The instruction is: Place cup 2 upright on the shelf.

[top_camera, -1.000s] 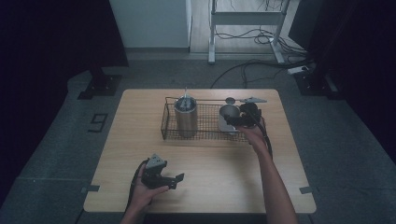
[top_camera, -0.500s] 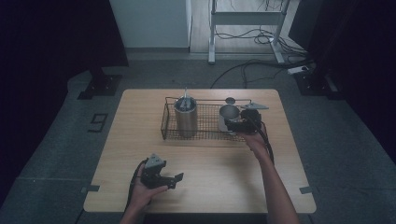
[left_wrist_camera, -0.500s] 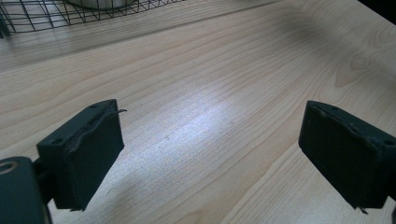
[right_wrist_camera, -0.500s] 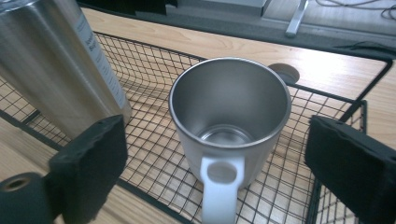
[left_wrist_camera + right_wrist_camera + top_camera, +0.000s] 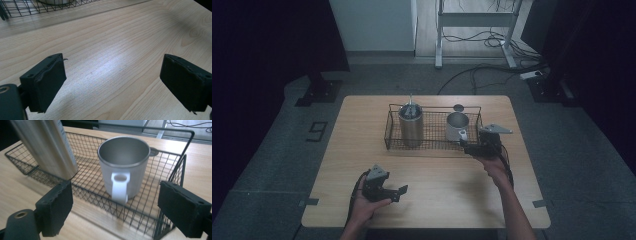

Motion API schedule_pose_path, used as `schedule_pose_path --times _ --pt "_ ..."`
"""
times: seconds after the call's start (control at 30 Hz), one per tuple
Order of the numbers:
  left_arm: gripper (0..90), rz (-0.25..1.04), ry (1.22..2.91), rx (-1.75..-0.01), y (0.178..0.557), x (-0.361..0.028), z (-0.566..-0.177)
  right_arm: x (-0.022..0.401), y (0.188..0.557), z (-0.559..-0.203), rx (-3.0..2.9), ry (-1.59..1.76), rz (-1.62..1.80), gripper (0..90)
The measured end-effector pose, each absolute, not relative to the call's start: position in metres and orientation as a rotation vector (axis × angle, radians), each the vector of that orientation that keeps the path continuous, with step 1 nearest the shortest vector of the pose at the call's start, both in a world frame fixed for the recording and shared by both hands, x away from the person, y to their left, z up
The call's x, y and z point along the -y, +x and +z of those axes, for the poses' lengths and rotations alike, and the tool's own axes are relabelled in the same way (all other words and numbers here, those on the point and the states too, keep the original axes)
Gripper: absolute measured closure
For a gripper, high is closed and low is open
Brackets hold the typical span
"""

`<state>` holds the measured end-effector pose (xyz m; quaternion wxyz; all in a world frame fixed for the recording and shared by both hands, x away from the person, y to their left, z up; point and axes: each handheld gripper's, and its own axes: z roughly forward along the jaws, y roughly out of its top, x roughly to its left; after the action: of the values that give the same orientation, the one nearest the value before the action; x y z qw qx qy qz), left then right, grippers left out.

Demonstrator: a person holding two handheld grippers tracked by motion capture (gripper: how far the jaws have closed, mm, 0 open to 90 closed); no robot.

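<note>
Wire basket (image 5: 392, 134) sits mid-table toward the far edge; its rim and walls block any level approach to what's inside, top is open. Inside, tall steel bottle (image 5: 410, 125) at left and white mug (image 5: 457, 126) at right stand apart with bare mesh between. Mug handle faces the near basket wall, close to it. Right gripper (image 5: 466, 146) sits just outside that near wall. Near half of table (image 5: 447, 185) is bare wood, free passage around left gripper (image 5: 400, 192).
</note>
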<state>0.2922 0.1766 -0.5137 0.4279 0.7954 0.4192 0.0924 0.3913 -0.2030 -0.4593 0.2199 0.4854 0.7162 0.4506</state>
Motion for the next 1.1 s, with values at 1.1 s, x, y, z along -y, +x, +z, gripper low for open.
schedule_pose_path --times 1.1 --pt "6.5 0.240 2.006 -1.063 0.294 -0.177 -0.518 0.251 0.307 -0.535 -2.035 1.457 1.210 13.8"
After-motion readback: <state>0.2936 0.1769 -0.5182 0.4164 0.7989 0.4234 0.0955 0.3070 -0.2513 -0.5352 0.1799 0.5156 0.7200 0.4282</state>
